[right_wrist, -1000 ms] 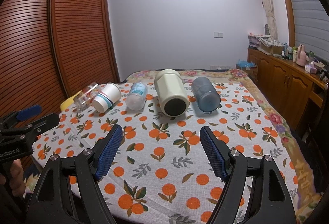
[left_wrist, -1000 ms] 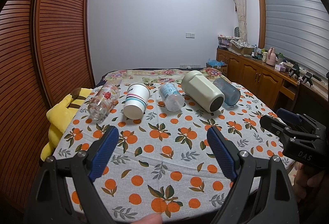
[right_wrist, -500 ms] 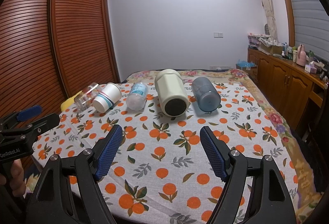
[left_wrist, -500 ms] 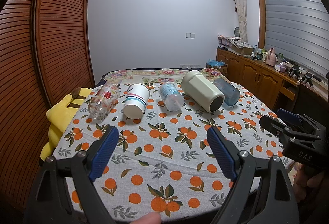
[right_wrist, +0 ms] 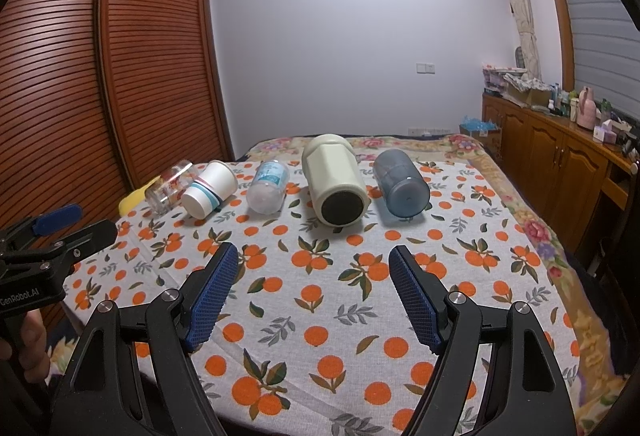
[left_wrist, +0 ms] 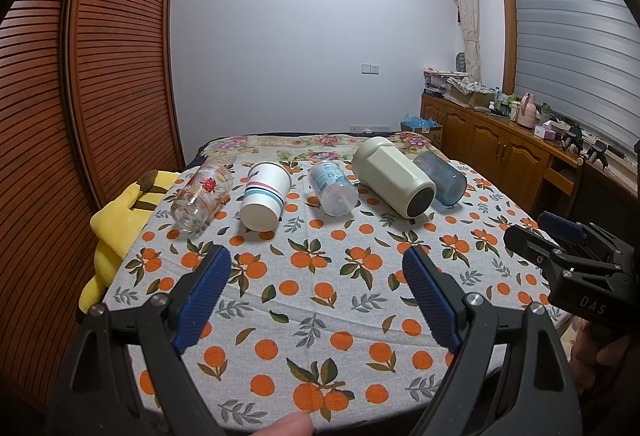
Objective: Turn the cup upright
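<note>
Nothing moved, both jaws wide open and empty, five cups lying sideways, mouths hidden.

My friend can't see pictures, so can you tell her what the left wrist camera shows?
Five cups lie on their sides in a row on an orange-patterned cloth: a flowered glass, a striped paper cup, a clear bottle, a cream mug and a blue tumbler. The left gripper is open, holding nothing.

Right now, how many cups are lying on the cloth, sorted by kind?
Clear glass with red print: 1
White paper cup with stripes: 1
Clear plastic cup with blue label: 1
Cream flask: 1
Blue tumbler: 1
Total: 5, all on their sides.
</note>
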Demonstrator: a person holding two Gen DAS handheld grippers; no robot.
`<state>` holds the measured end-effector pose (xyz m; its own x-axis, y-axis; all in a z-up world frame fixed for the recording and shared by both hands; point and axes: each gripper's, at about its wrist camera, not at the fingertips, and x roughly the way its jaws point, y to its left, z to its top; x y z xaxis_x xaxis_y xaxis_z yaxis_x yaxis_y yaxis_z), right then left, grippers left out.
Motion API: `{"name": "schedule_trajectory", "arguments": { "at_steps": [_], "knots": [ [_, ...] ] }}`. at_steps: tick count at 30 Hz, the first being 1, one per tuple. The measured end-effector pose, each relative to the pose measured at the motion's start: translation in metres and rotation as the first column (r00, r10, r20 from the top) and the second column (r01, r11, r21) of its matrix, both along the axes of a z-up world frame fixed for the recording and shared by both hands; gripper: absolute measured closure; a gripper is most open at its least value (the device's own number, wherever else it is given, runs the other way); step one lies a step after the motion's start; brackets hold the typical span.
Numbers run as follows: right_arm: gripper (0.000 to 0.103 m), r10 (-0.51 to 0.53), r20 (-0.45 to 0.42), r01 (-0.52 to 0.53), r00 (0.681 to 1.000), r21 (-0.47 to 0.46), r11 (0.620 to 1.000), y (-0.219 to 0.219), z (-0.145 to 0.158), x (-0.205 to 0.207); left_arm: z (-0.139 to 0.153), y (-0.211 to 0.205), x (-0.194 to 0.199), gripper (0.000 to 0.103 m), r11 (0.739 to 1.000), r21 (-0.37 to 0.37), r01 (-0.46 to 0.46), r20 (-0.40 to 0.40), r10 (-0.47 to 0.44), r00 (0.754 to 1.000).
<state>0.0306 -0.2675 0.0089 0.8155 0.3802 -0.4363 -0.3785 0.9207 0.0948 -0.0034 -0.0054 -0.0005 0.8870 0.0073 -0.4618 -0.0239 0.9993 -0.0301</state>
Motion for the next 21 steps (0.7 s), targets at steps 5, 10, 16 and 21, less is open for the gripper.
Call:
{"name": "schedule_trajectory", "arguments": {
  "at_steps": [5, 10, 16, 21],
  "knots": [
    [0.023, -0.002, 0.0, 0.002, 1.0, 0.0, 1.0, -0.0001, 0.0003, 0.0003, -0.0008, 0.0004, 0.0011, 0.015, 1.0, 0.0, 0.0, 0.0, 0.0, 1.0],
    [0.023, -0.002, 0.0, 0.002, 1.0, 0.001, 1.0, -0.0001, 0.0003, 0.0003, -0.0008, -0.0003, 0.0009, 0.015, 1.0, -0.001, 0.0, 0.0, 0.0, 1.0],
    [0.023, -0.003, 0.0, 0.003, 1.0, 0.0, 1.0, -0.0002, 0.0002, 0.0002, -0.0008, -0.0002, 0.0008, 0.015, 1.0, 0.0, 0.0, 0.0, 0.0, 1.0],
    [0.023, -0.002, 0.0, 0.002, 1.0, 0.001, 1.0, -0.0009, -0.0004, 0.0002, 0.0004, 0.0014, 0.0015, 0.015, 1.0, -0.003, 0.001, -0.003, -0.001, 1.0]
  ]
}}
